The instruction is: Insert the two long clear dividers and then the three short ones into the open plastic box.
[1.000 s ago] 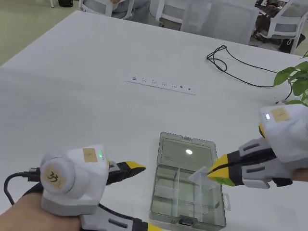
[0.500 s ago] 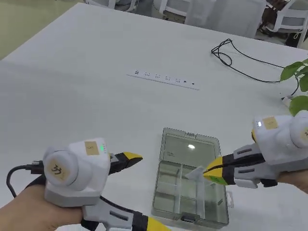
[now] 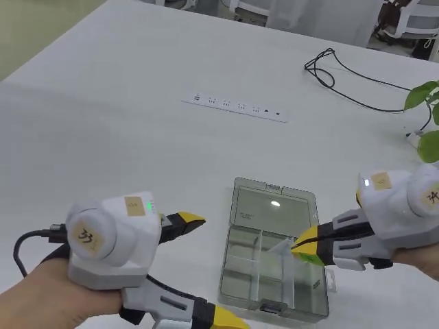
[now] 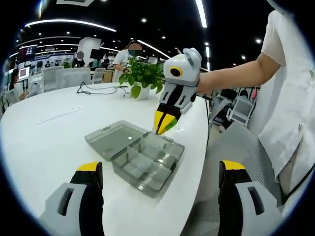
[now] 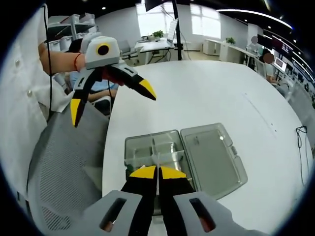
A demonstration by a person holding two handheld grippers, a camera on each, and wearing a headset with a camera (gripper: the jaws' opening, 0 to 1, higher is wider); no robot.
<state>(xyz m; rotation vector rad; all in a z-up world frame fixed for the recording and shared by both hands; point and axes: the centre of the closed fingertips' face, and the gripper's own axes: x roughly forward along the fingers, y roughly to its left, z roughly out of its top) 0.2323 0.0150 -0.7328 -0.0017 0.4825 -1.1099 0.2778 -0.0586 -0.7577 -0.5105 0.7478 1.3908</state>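
**White table, divider poised over the box**

On the white table (image 3: 137,103) the open plastic box (image 3: 226,274) lies with its lid flat on the far side. The right gripper (image 3: 300,247) has its jaws closed on a clear divider (image 3: 282,248), just above the box's right half. The left gripper (image 5: 112,104) is spread wide and empty, left of the box. Best course, likely: line the divider up with its slots, lower it straight, then press evenly
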